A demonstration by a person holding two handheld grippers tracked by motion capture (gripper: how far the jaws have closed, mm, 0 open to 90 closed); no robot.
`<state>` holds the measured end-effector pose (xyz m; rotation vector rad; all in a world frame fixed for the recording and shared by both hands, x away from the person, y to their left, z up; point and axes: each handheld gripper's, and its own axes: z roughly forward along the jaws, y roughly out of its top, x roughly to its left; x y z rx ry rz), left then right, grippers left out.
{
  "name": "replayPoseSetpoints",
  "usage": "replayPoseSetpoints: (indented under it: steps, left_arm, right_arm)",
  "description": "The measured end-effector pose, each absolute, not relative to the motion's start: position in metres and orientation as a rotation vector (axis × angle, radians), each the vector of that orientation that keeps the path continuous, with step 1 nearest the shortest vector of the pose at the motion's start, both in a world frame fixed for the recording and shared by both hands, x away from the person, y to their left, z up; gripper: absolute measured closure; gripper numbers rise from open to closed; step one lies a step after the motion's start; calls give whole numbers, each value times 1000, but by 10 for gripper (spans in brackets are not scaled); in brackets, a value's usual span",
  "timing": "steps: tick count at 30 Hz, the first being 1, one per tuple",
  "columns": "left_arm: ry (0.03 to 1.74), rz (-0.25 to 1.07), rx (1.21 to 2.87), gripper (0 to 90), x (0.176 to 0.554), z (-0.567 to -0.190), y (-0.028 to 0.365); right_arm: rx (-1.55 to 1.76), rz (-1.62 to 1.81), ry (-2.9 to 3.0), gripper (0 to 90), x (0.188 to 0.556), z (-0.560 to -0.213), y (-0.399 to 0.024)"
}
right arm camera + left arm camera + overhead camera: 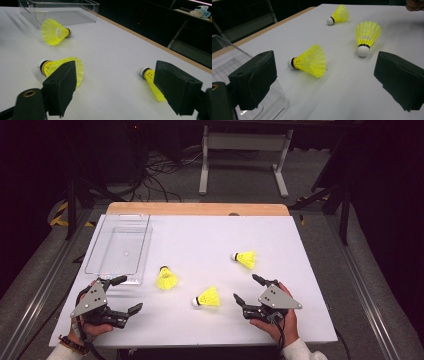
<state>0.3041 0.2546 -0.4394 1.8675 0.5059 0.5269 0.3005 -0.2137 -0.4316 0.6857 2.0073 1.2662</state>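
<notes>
Table [300,320]: white sheet over a wooden top, wood strip bare along the far edge.
Clear plastic tray [120,247]: far-left part of the sheet, empty, long side running away from the person; near corner just beyond the left gripper.
Surroundings: dark floor, cables and a white frame leg [203,165] behind the table.
Obstructions: open white surface between each gripper and the shuttlecocks; tray wall beside the left gripper's left jaw in the left gripper view.
Shuttlecock A [166,278]: yellow skirt, white cork with black band; lying near the tray's near-right corner, closest to the left gripper; in the left gripper view [309,61] on its side, cork toward the tray.
Shuttlecock B [207,298]: same make, on its side, cork pointing left; between the two grippers, nearer the right one.
Shuttlecock C [245,259]: same make, on its side, cork pointing left; farther back, beyond the right gripper.
Left gripper [122,295]: near-left of the sheet, held in hand, jaws spread apart, nothing between them.
Right gripper [247,290]: near-right of the sheet, jaws spread apart, empty; B and C seen partly behind its jaws in the right gripper view, not touched.
</notes>
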Motion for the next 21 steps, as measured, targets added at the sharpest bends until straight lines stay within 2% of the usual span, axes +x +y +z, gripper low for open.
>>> replayPoseSetpoints:
  steps: [21]
  left_arm:
    - [491, 522, 1899, 56, 303, -441, 255]
  right_arm:
    - [674, 1258, 2015, 200, 299, -432, -211]
